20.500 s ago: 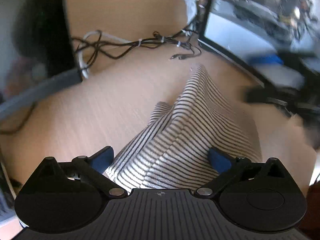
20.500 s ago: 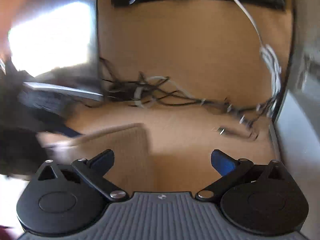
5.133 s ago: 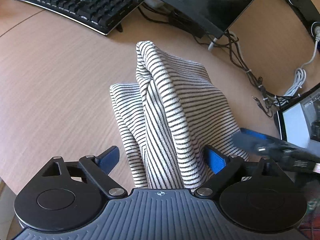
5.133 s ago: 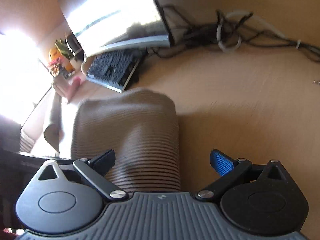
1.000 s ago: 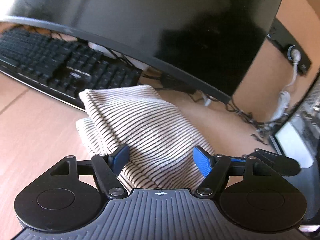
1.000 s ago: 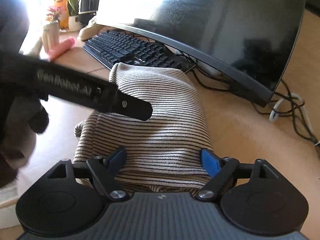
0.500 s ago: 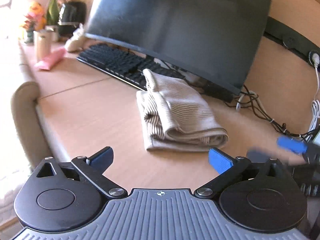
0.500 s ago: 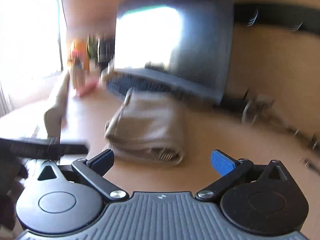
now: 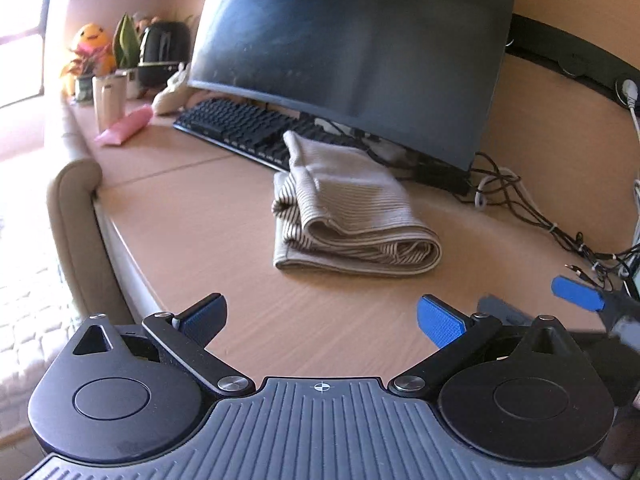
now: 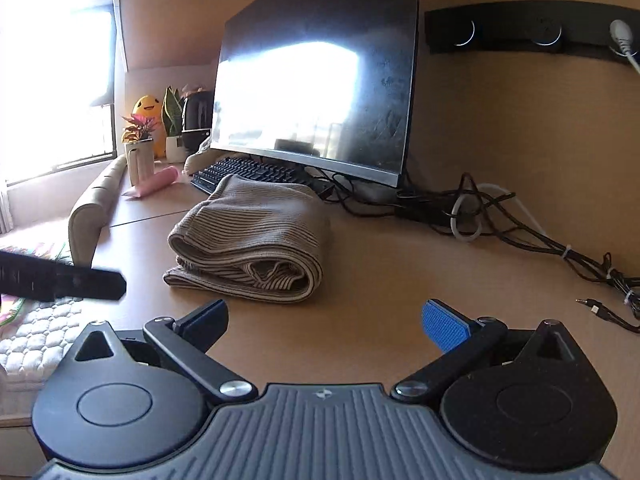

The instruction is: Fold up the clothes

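desk (image 10: 384, 280) light wood | wall (image 10: 500, 128) tan, black socket strip (image 10: 532, 36) | window (image 10: 52, 92) far left, bright glare | monitor (image 9: 352, 56) dark | padded armrest (image 9: 76, 220) at desk edge

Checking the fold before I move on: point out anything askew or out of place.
The striped garment is folded but uneven: a lower layer sticks out at its left edge, and its far end rests against the keyboard. Nothing spilled or damaged.

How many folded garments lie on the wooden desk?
1: the striped beige folded garment lies before the black keyboard; others may be hidden.
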### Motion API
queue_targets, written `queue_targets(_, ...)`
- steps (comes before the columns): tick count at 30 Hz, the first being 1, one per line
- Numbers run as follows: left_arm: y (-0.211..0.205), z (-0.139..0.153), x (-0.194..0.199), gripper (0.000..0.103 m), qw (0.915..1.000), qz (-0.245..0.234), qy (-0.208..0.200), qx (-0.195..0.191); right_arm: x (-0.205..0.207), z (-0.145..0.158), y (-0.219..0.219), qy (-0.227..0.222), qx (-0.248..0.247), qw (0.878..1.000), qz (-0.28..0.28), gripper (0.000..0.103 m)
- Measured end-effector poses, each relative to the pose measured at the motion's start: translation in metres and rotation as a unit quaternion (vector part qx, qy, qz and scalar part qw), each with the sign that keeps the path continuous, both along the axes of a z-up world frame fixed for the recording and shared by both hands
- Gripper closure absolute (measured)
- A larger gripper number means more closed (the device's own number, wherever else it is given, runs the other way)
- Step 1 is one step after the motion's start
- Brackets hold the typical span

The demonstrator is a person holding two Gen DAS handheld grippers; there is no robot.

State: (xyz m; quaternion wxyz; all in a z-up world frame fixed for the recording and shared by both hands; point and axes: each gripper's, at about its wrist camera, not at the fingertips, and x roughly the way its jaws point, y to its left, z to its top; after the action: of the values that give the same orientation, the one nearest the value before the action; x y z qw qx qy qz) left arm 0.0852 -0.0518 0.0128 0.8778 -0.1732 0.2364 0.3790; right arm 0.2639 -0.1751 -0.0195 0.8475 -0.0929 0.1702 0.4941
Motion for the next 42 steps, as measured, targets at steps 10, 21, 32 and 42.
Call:
queue_targets(10, -0.005, -0.003, 0.005, 0.0, 0.9997, 0.008, 0.024, -0.007, 0.007, 0.0, -0.014, 0.024, 0.032, 0.999, -0.008, 0.0)
queue_targets(21, -0.005, -0.008, -0.002, 0.0, 0.9992, 0.027, 0.029, -0.006, 0.004, 0.001, -0.009, 0.015, 0.021, 1.0, 0.003, 0.0)
queue_targets(32, -0.003, -0.013, -0.005, 0.0, 0.9984, 0.042, 0.036, -0.009, 0.006, 0.0, -0.007, 0.019, 0.014, 1.0, 0.004, 0.0)
queue_targets(42, -0.005, -0.012, -0.005, 0.0, 0.9985, 0.043, 0.034, -0.002, 0.005, 0.0, -0.006, 0.017, 0.012, 1.0, 0.006, 0.0)
